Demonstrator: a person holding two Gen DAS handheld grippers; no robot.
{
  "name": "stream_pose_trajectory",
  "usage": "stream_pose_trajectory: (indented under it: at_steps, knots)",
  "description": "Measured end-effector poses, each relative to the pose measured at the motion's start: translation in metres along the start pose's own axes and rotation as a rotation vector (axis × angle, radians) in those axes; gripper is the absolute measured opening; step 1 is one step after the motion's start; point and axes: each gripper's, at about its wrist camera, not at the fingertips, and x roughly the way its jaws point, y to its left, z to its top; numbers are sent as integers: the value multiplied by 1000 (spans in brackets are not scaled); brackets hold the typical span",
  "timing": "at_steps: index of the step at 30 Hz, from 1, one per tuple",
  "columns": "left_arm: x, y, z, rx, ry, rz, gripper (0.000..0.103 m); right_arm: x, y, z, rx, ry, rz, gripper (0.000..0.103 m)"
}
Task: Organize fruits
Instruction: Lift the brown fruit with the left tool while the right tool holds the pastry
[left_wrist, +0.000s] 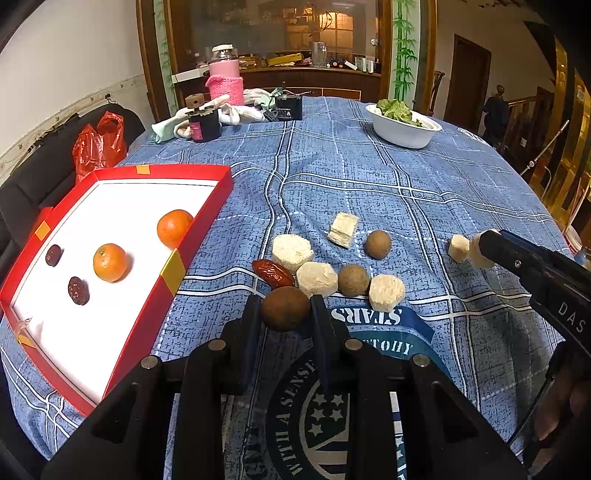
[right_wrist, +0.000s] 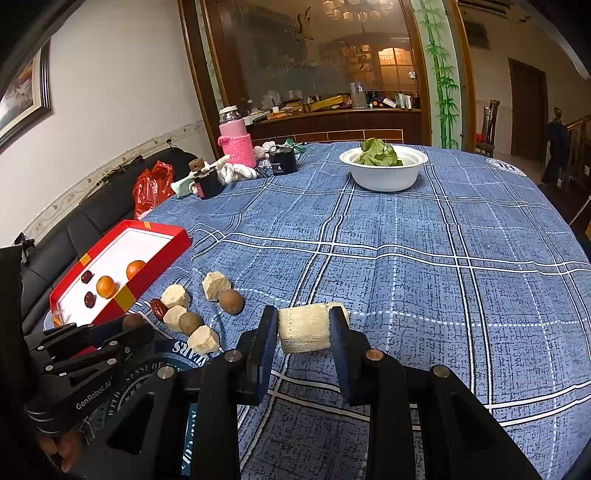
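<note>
Step in hand: both hand-held grippers have a piece gripped at the table, at the pick-up stage of sorting fruit into the red box (left_wrist: 201, 236).
Left hand-held gripper (left_wrist: 286, 308): clamped on a round brown fruit (left_wrist: 285, 307), its pads pressing either side; the fruit sits at the near edge of the loose cluster, low over the blue checked tablecloth (left_wrist: 369, 177) (whether it has left the cloth I cannot tell).
Right hand-held gripper (right_wrist: 303, 328): clamped on a pale cylindrical chunk (right_wrist: 304, 328), held crosswise between the pads, to the right of the cluster and well apart from the box.
Red box: at the left of the table, already holding two oranges (left_wrist: 109, 262) and two dark red dates (left_wrist: 78, 290); most of its white floor is bare.
Still on the table: three pale chunks, a pale wedge, two more brown fruits (left_wrist: 378, 243) and one red date (left_wrist: 272, 272), bunched just right of the box; another small pale chunk lies beside the right gripper's piece.
Next move, as I judge it: lift the brown fruit, carry it left over the box's near wall and release it on a bare patch away from the oranges, which could roll.
Right side, as I judge it: where the pale chunk belongs is not evident; the white bowl (right_wrist: 384, 173) of greens stands at the far side.
</note>
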Motion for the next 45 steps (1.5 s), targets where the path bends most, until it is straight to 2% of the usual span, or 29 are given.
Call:
stream_pose_trajectory:
  at_steps: [11, 25, 45]
  knots:
    - [-5, 6, 0, -31, -20, -5, 24, 3, 0, 0, -5, 2, 3, 29]
    - [-11, -5, -1, 34, -56, 49, 24, 1, 2, 3, -8, -16, 6, 29]
    - [-21, -4, -7, 29, -81, 64, 24, 3, 11, 5, -33, -37, 45, 29]
